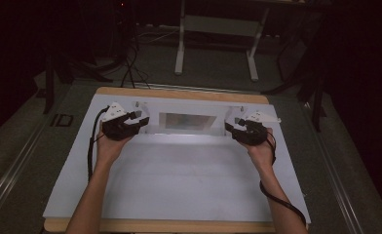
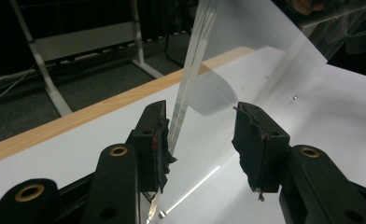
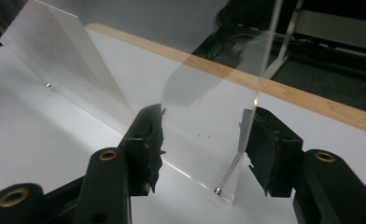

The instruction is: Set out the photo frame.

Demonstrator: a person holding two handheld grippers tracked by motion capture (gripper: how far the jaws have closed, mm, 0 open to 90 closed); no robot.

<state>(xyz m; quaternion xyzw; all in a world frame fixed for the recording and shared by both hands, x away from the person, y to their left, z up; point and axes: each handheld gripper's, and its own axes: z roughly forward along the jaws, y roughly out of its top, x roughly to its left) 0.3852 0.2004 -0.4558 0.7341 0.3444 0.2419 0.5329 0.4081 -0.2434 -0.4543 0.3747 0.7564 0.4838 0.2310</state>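
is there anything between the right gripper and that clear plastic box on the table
Nothing visible does. The right gripper already straddles an end wall of the clear box: the wall's edge lies against its right-hand pad, with a bare gap to the other pad.

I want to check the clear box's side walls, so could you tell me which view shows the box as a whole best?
The high view: the clear box sits whole between left gripper and right gripper. The left gripper view gives one upright wall edge by the jaws; the right gripper view another wall edge.
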